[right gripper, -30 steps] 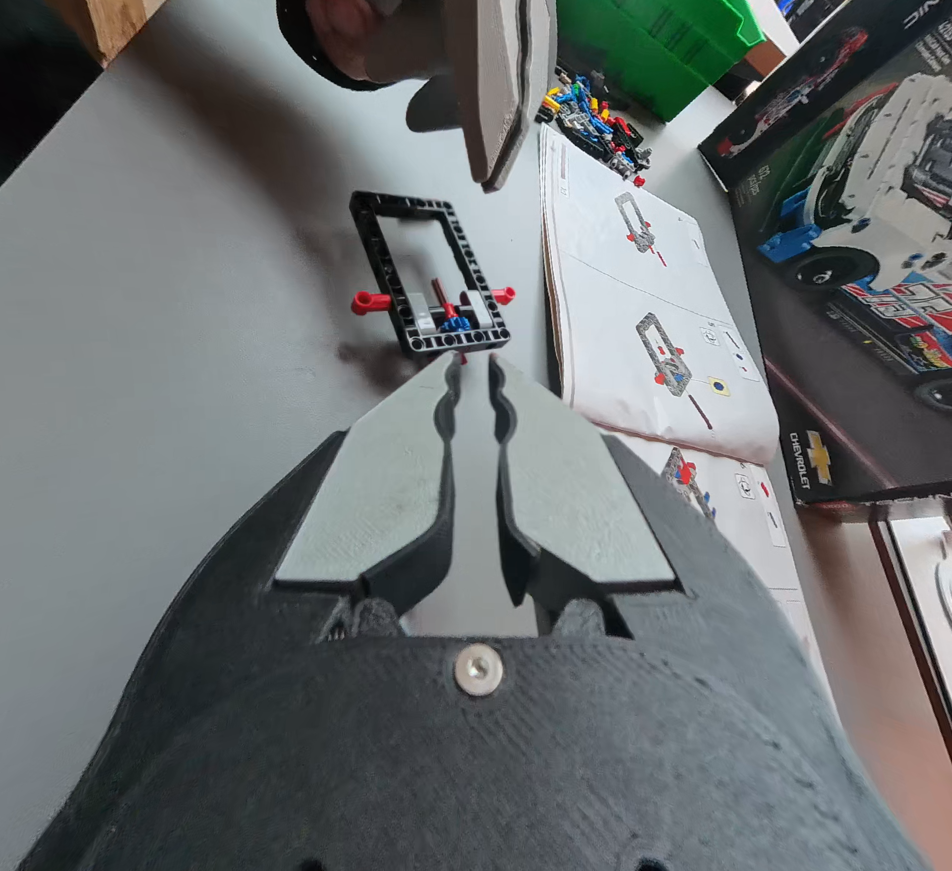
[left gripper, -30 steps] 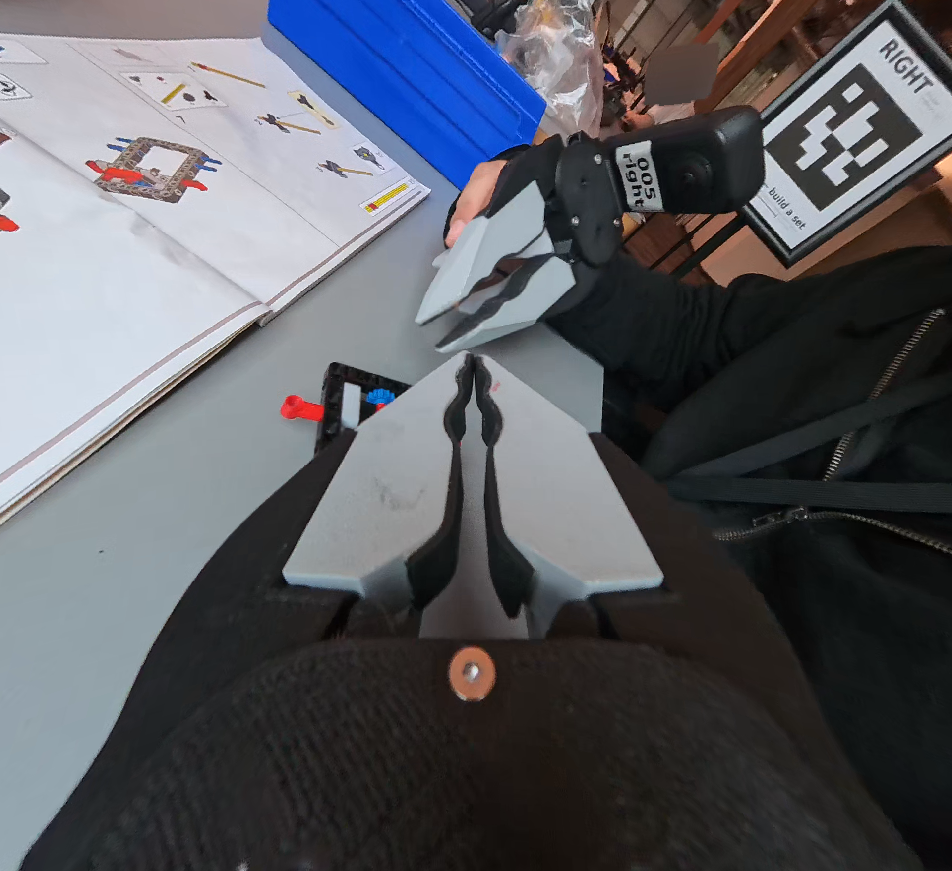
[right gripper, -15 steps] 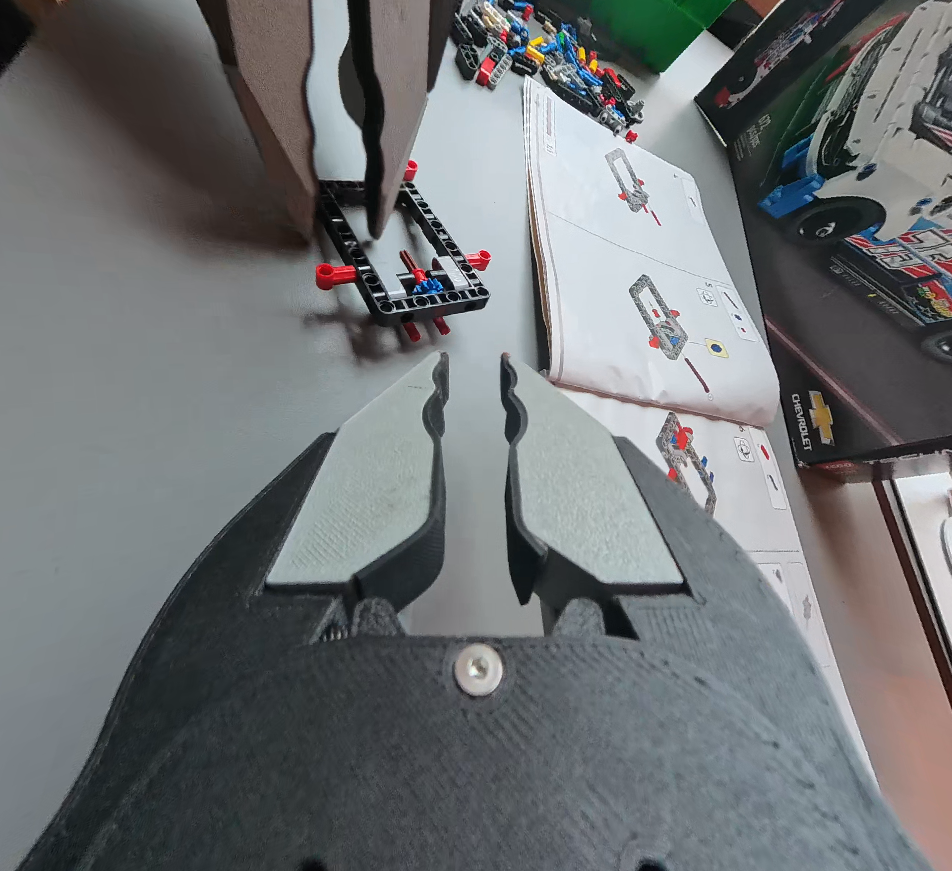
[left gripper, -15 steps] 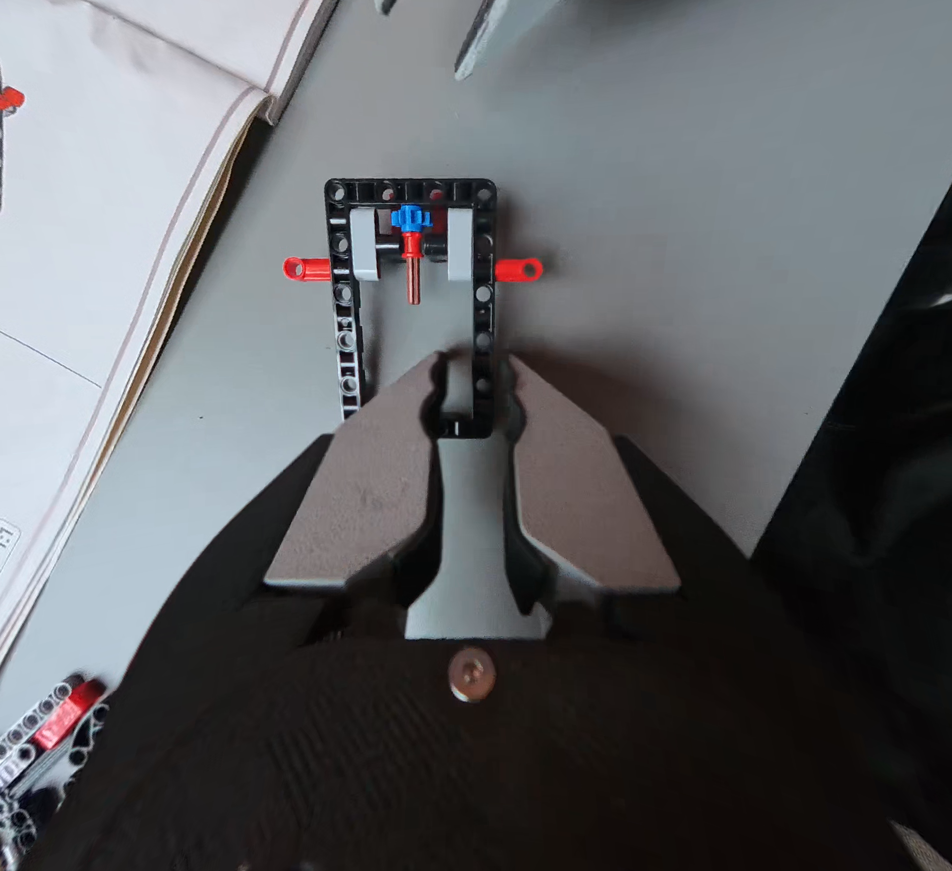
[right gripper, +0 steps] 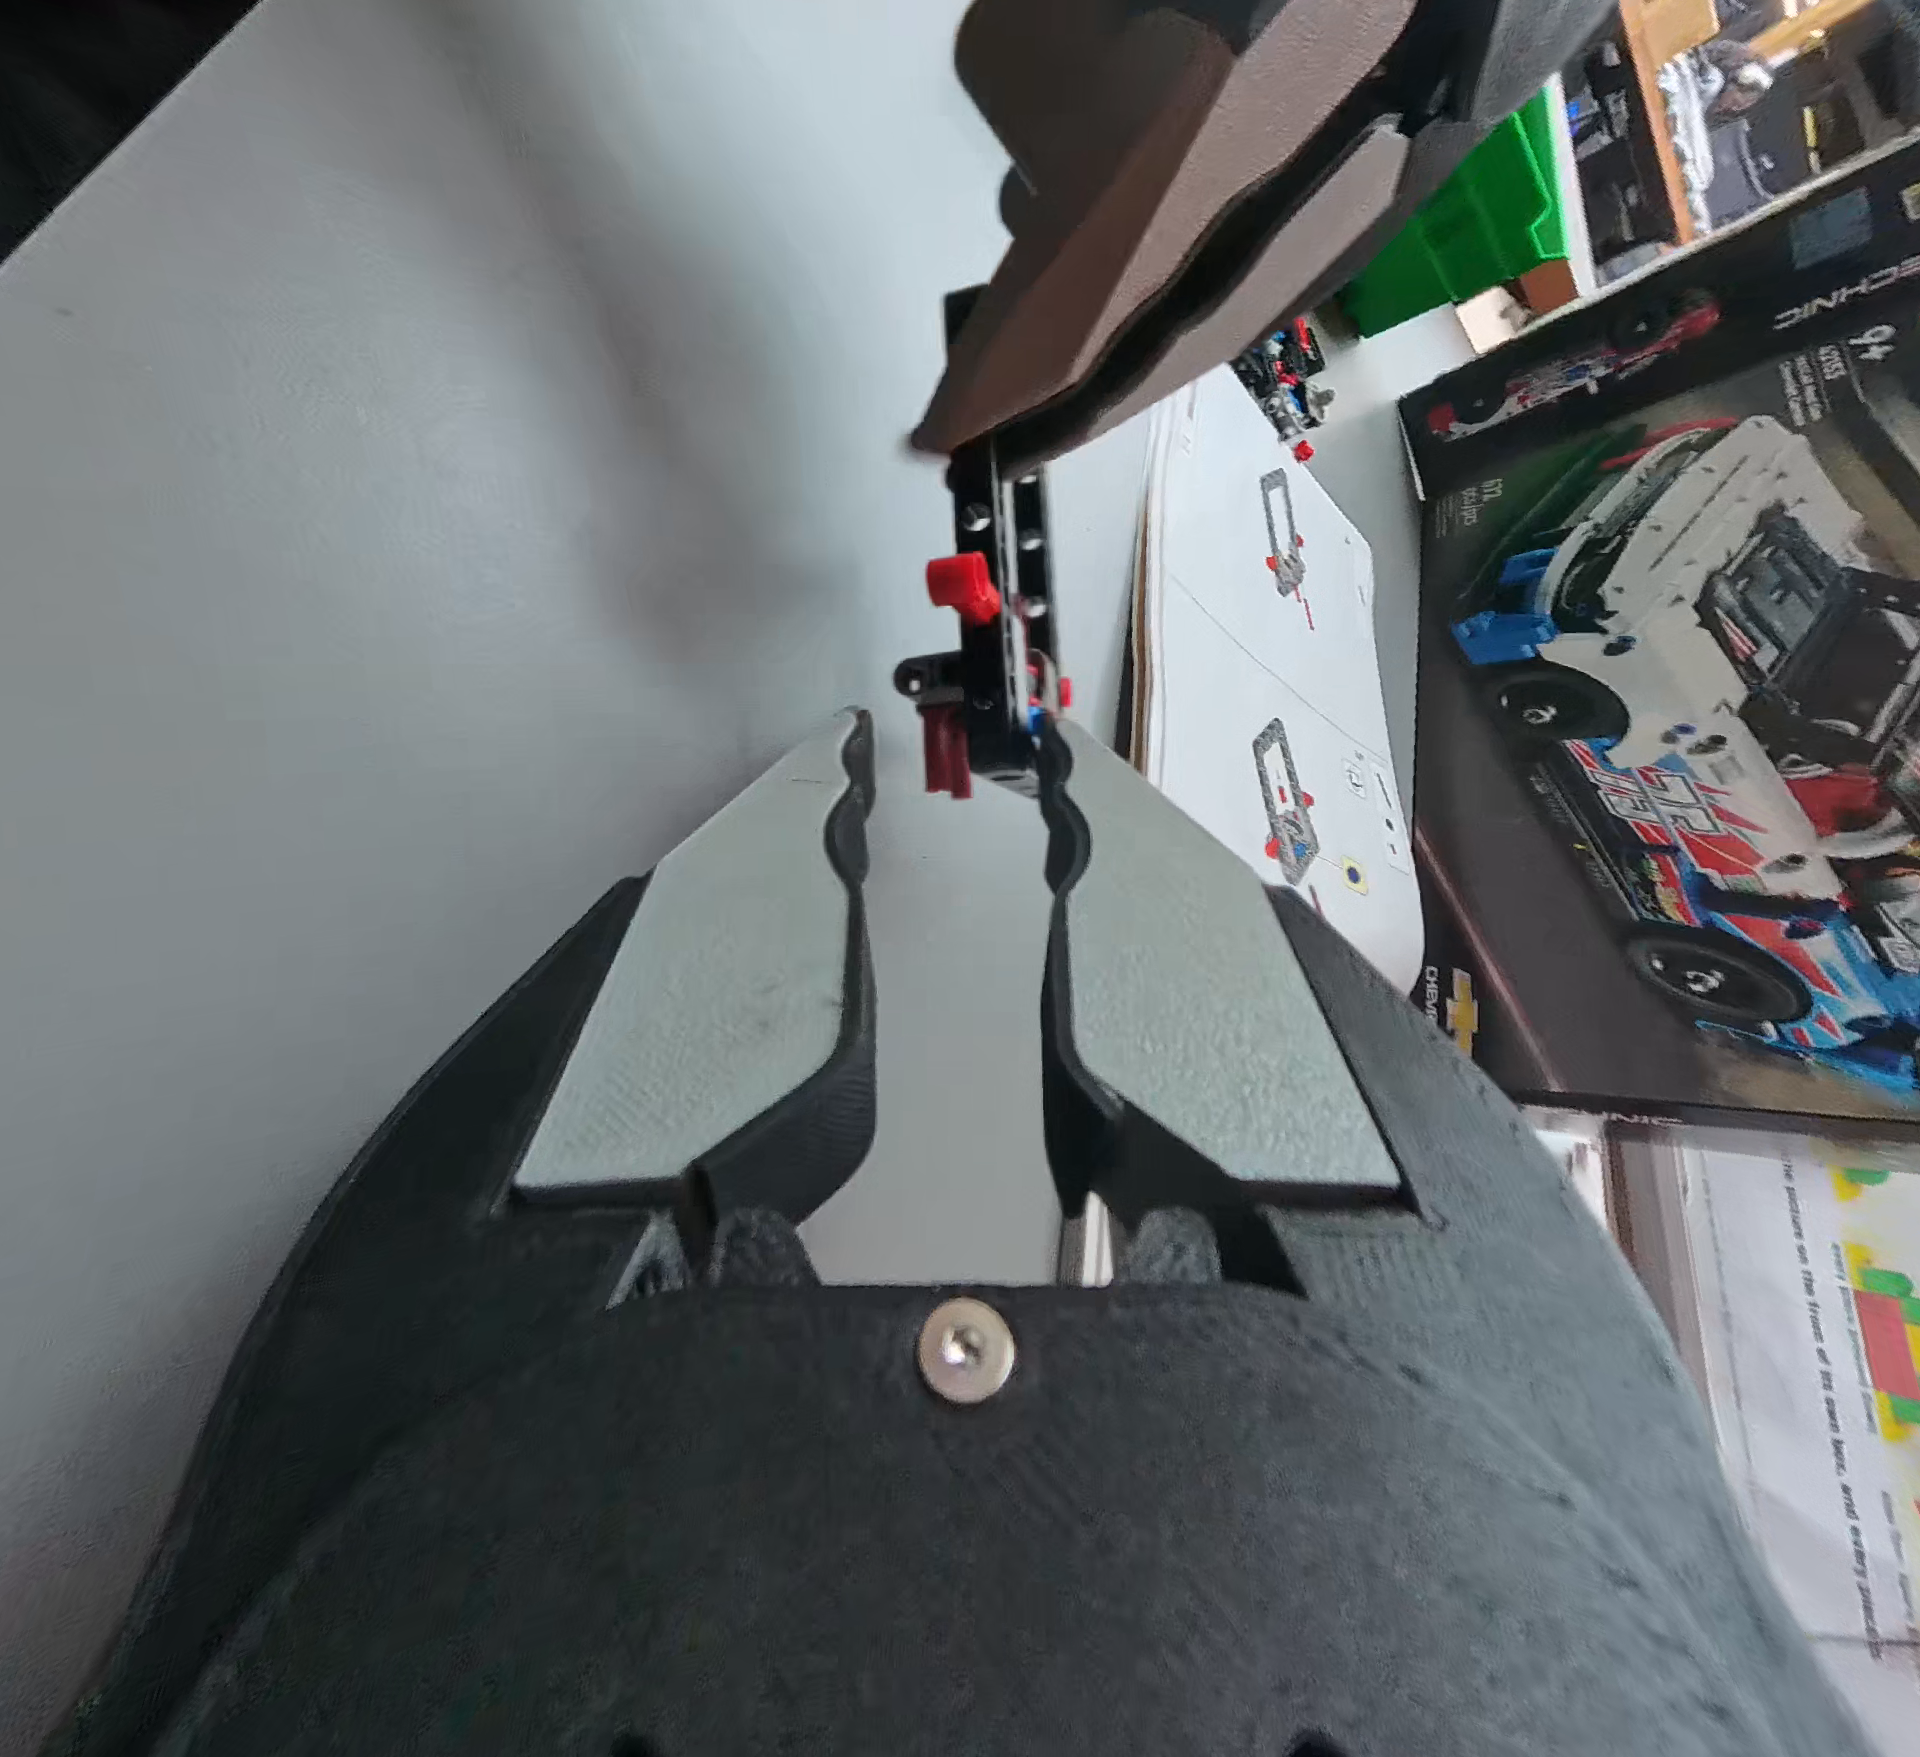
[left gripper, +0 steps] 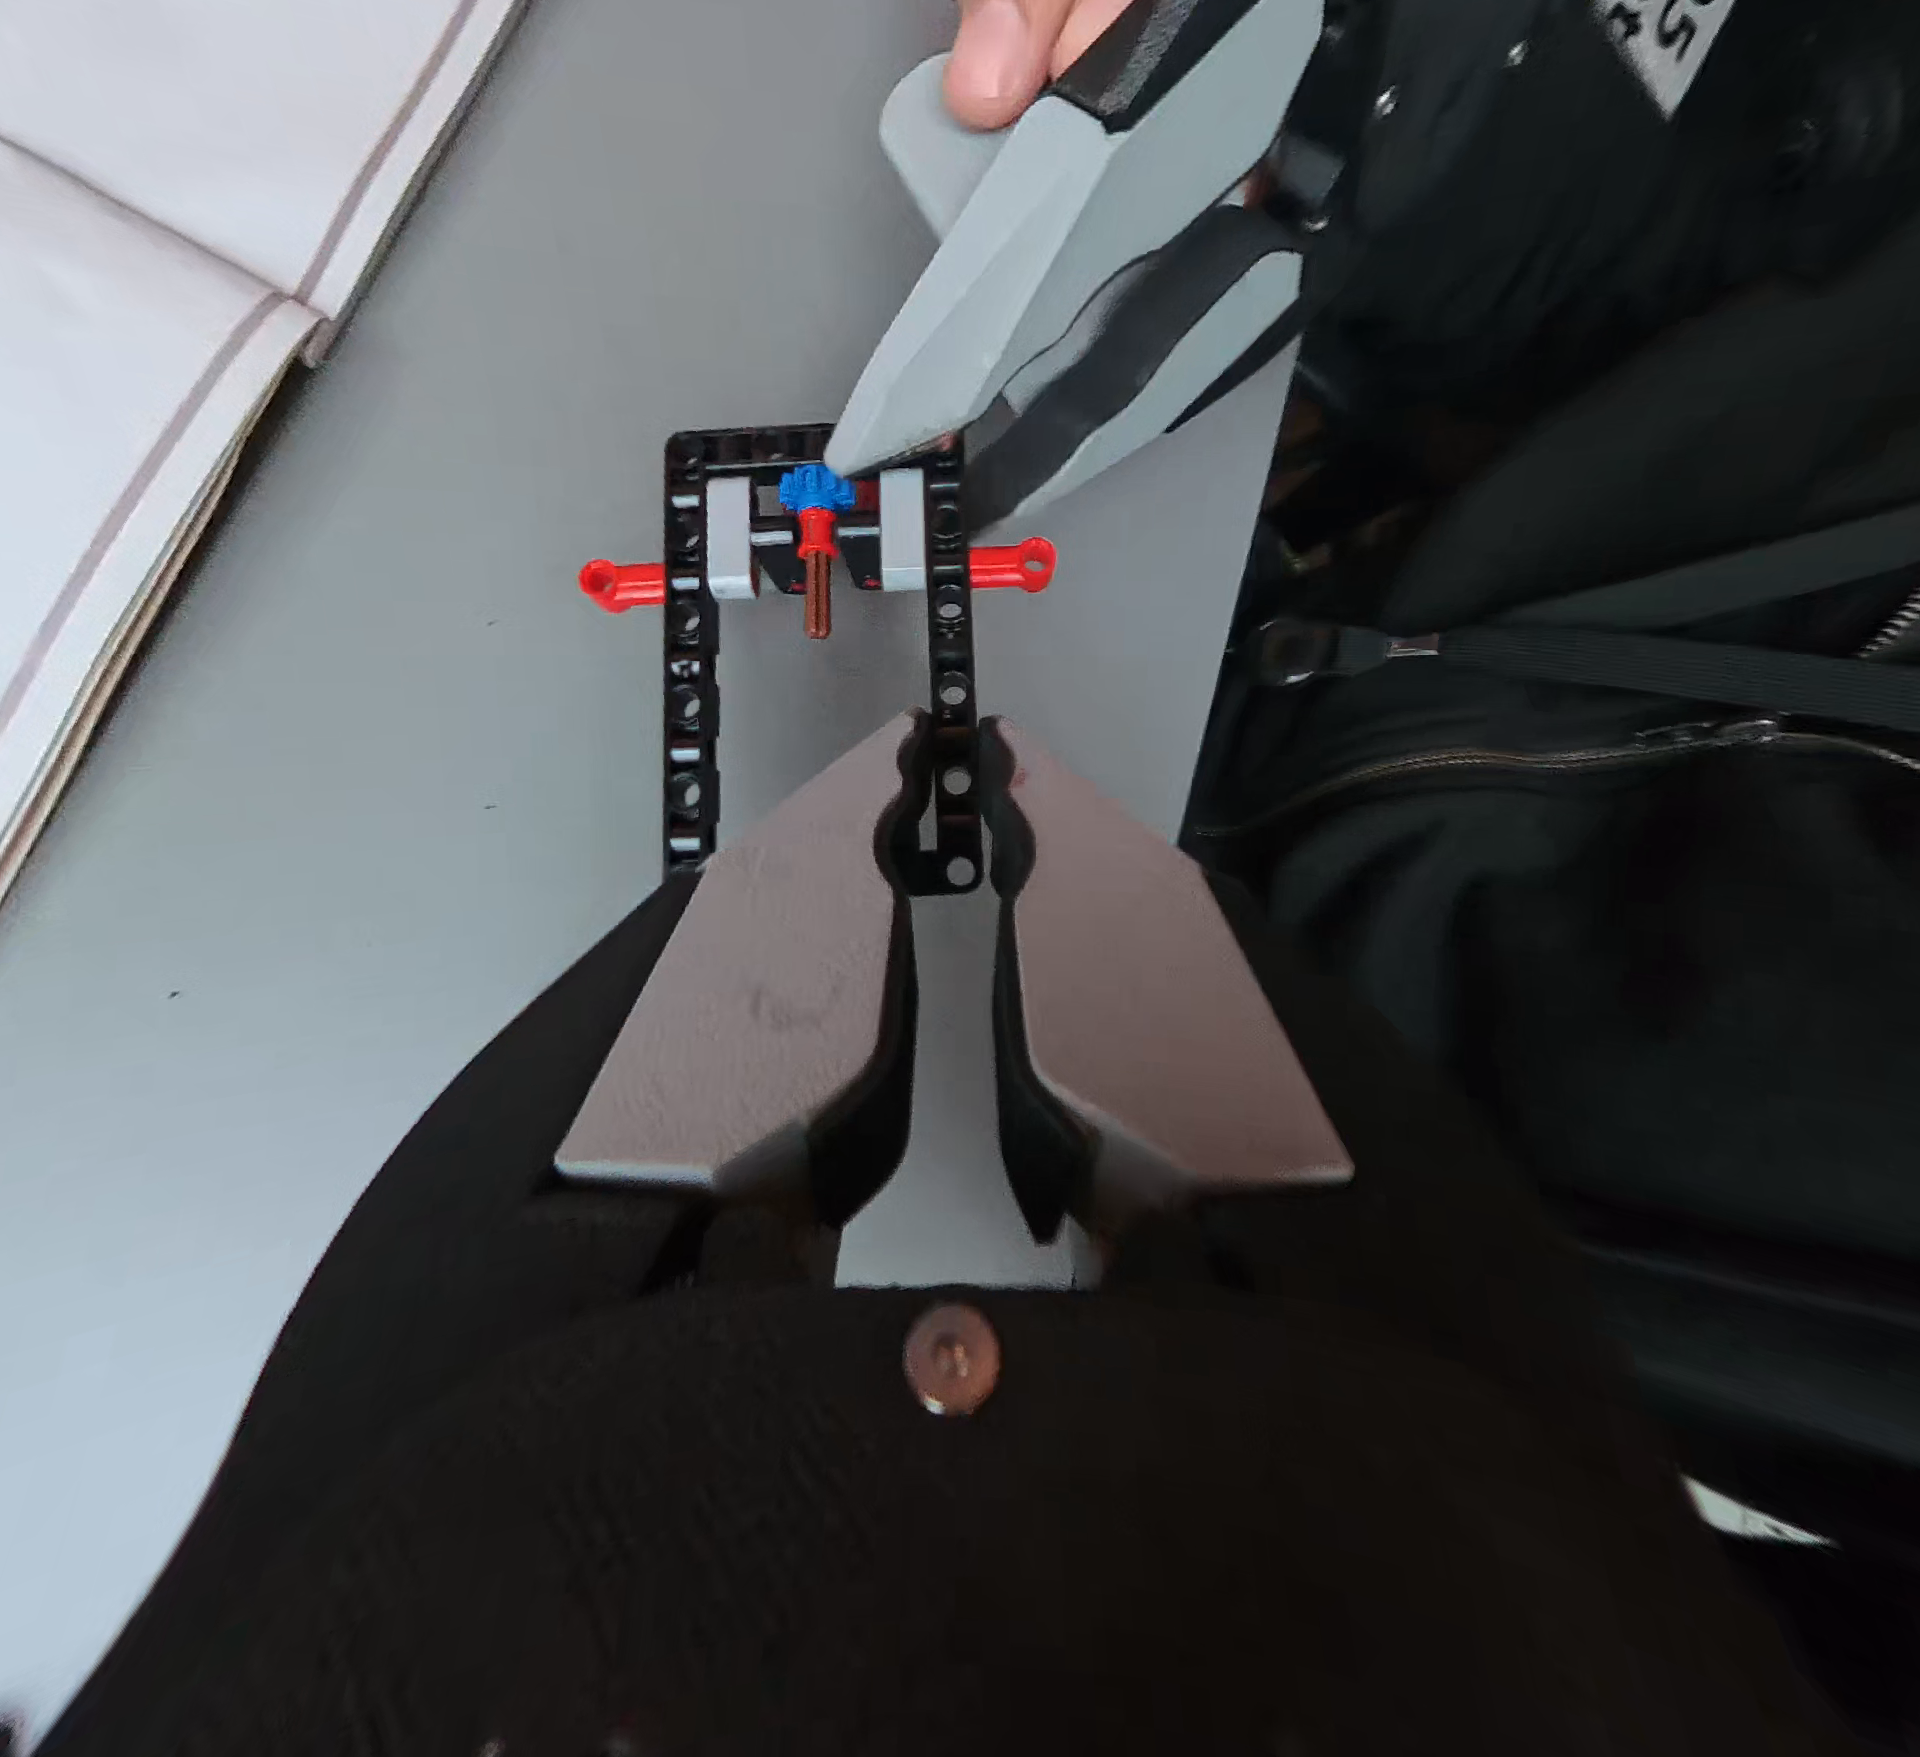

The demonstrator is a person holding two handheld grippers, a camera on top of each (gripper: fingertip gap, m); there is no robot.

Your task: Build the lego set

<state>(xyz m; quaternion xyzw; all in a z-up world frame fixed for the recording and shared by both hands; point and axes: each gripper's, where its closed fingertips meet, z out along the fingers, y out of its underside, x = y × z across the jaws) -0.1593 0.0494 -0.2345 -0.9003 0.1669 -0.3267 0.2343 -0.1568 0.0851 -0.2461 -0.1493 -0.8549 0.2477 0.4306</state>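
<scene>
A: Where was the black frame (left gripper: 688,658)?
B: Lifted off the grey counter (left gripper: 343,876), its near right corner pinched in the left claw (left gripper: 951,739), clamped tight on the beam.

A: And the right claw (right gripper: 954,739)?
B: Spread apart, gripping nothing, one tip by the blue gear (left gripper: 817,489) at the frame's twelve o'clock end. The open manual (left gripper: 135,180) lay at ten o'clock.

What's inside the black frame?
Inside the black frame sit two grey blocks, a blue gear on a red-brown axle, then bare table. The left gripper hides the near end.
</scene>
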